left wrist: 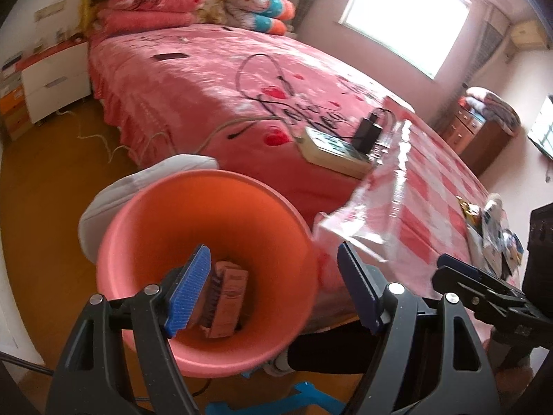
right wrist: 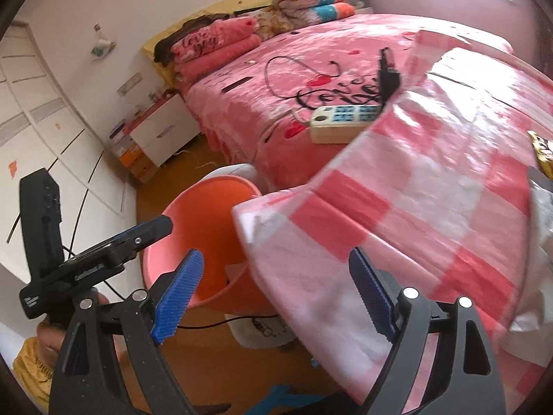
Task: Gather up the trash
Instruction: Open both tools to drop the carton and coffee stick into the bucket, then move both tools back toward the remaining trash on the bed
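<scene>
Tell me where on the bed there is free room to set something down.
Free: the pink bedspread between the folded blankets and the power strip, and the checked cloth near the bin. Crowded: the wrappers at the cloth's right end.

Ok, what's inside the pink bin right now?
In the left wrist view the pink bin holds a small brown carton near the bottom. The left gripper's blue pad covers part of the bin's floor, so anything there is hidden.

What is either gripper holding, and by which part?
Nothing: left gripper is open above the pink bin; right gripper is open at the checkered cloth.
</scene>
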The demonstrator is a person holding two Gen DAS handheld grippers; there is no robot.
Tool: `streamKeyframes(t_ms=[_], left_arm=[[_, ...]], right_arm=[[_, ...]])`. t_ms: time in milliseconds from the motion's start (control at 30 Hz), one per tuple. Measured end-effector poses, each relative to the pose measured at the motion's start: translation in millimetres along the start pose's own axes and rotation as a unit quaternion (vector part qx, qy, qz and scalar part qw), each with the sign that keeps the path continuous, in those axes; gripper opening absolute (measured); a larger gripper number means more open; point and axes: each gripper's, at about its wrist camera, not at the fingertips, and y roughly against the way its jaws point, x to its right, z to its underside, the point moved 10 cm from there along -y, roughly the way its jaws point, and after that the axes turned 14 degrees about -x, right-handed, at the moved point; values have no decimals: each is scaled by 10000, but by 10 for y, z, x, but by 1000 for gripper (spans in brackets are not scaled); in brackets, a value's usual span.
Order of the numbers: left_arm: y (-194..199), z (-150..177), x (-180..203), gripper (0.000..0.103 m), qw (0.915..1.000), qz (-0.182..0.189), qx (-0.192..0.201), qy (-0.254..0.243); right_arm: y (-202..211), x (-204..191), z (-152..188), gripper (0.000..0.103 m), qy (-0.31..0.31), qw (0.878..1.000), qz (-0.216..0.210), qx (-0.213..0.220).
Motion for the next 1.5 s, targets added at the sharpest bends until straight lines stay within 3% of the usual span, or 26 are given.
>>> streamKeyframes(t_ms=[333,967,1267,1500], left_arm=[[11,57,592,87,9977,5,22,-680],[-72,125,1390,88,9899,22,-223,-1402],[-97,187,1787,88,9827,18,-195,-1844],[-137,233,2137,88,9757,122,-248,-2175]], right_arm=[[291,297,100,91,-99,9987,227,443],[894,827,116,92,-496,9900,447,1246],[1275,1188,159,92,-859,9801,512,1714],[1606,1625,244,92,-1423,9658,542,2098]])
